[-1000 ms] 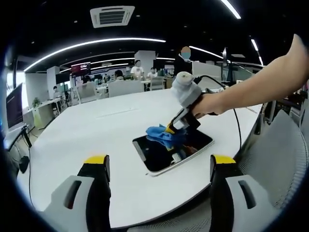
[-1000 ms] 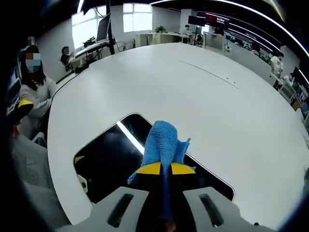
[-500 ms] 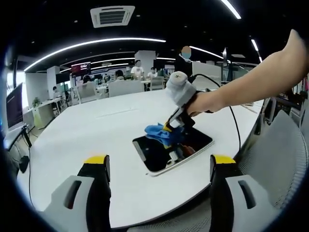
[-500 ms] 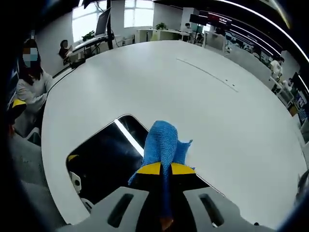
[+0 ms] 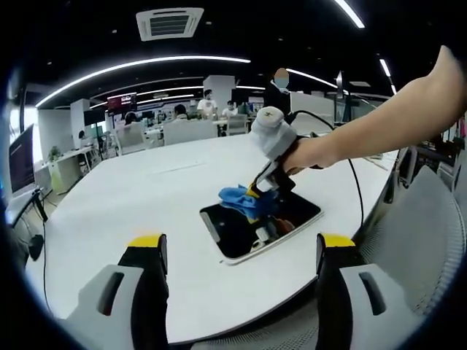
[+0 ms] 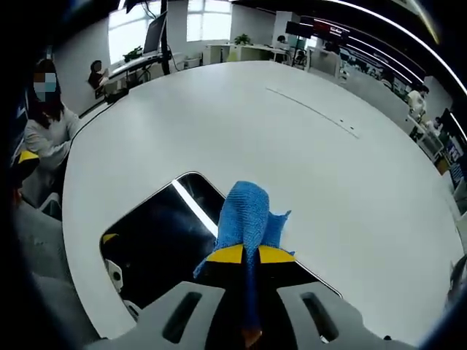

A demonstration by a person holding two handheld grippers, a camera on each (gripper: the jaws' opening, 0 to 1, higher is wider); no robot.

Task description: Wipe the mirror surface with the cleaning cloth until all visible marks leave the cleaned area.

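Right gripper (image 6: 246,254) clamped on blue cloth (image 6: 248,216), pressing it to mirror (image 6: 157,233) lower centre for wiping. Left gripper (image 5: 239,251) released, held back off counter (image 5: 131,197), keeping mirror in sight.

The mirror (image 5: 259,224) lies flat on the surface (image 5: 131,204), near its edge (chairs just beyond); the cloth (image 6: 246,222) rests on the mirror's far side.

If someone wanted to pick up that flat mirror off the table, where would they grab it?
Probably by its near edge, from the table's rim. The mirror lies flat on the table, so only its thin border offers purchase, and the right hand-held gripper presses the cloth on its far end.
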